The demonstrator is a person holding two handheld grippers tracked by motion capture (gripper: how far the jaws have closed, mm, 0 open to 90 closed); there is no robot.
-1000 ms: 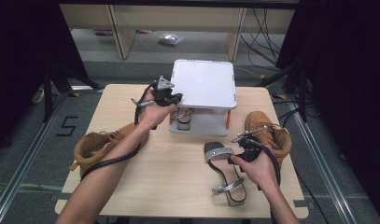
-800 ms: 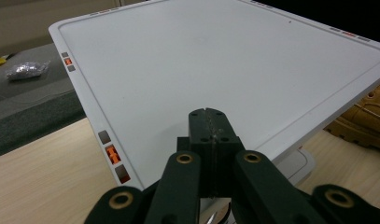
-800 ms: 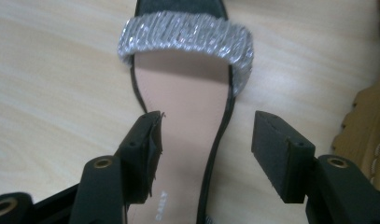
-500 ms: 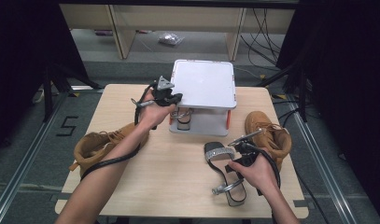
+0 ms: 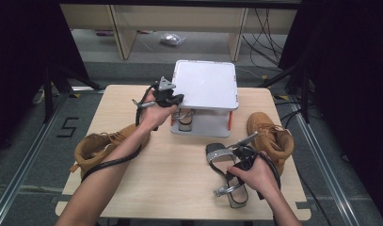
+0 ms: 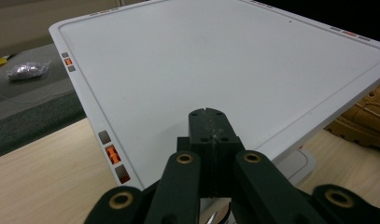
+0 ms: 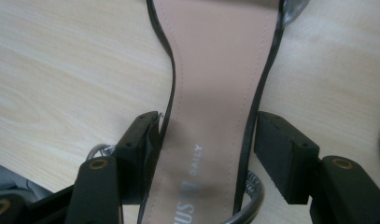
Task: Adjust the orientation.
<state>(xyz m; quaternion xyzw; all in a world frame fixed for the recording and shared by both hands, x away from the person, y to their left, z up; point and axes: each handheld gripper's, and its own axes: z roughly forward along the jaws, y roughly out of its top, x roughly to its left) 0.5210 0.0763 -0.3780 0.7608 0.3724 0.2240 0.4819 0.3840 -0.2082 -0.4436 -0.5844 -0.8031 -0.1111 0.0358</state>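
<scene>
The right gripper (image 5: 242, 153) has crept a little along the sandal (image 5: 225, 174) since the earlier frame, and its jaws have just been opening; everything else sits where it was. The left gripper (image 5: 171, 99) has not budged.

Counted: two tan boots, one at the table's left edge (image 5: 100, 147) and one at its right (image 5: 270, 137); two sandals, one flat on the table near the right hand (image 5: 255, 176), the other (image 5: 184, 118) tucked under the white stand (image 5: 207, 84); two grippers.

In the right gripper view the sandal's insole (image 7: 215, 93) runs between the parted jaws, the left pad (image 7: 143, 140) touching its edge, the right pad (image 7: 283, 154) just off it. The left gripper (image 6: 208, 135) is closed, empty, over the stand's near edge (image 6: 145, 79).
</scene>
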